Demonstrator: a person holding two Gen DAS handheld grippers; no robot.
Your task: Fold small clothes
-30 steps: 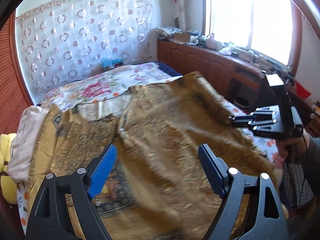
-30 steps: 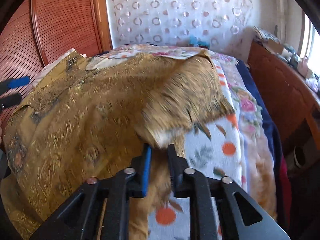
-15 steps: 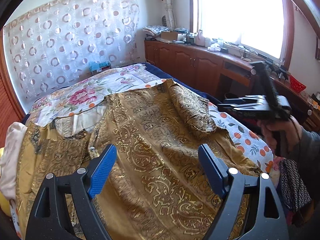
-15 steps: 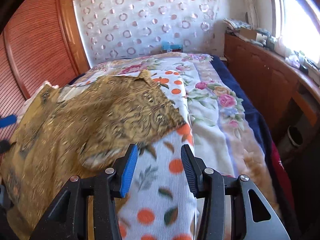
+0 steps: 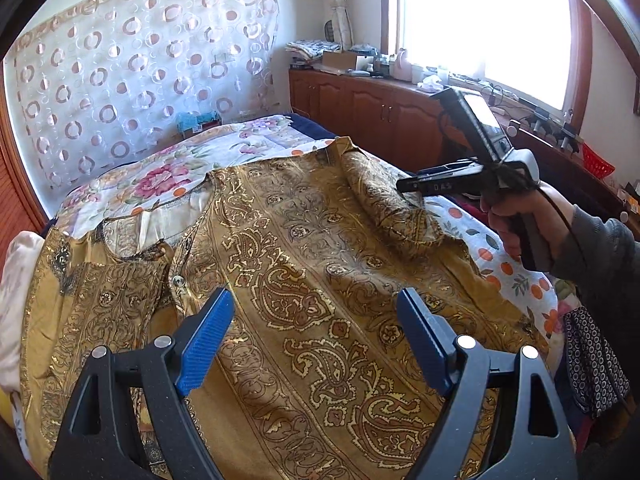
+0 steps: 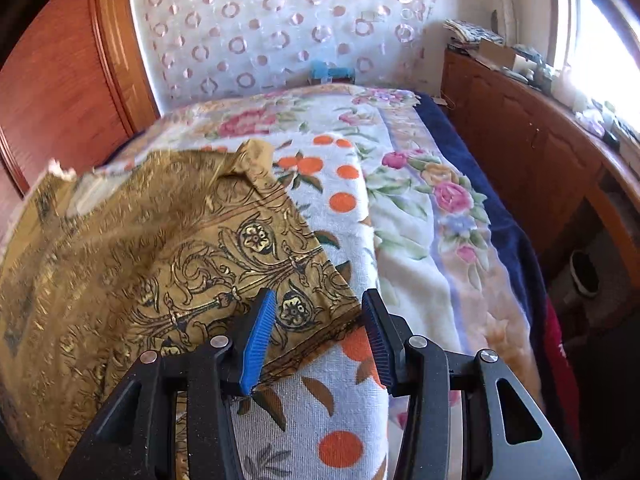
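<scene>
A gold paisley shirt (image 5: 304,264) lies spread on the bed, collar to the left. Its right sleeve (image 5: 384,200) is folded inward onto the body. My left gripper (image 5: 316,320) hovers over the shirt's middle, jaws wide open and empty. In the left wrist view my right gripper (image 5: 440,184) is held by a hand (image 5: 520,220) above the bed's right side. From the right wrist view that gripper (image 6: 320,308) is open above the sleeve's cuff edge (image 6: 296,304). The cloth lies loose under the jaws and the pads do not press it.
The bed carries a white blanket with orange dots (image 6: 340,400) over a floral cover (image 6: 420,208). Wooden cabinets (image 5: 380,112) with clutter run along the right under the window. A pink cloth (image 5: 16,280) lies at the left edge, a dark dotted garment (image 5: 592,360) at the right.
My right gripper opened, let go of the sleeve and drew back to the right. The sleeve dropped folded onto the shirt. My left gripper stayed open and shifted slightly over the shirt.
</scene>
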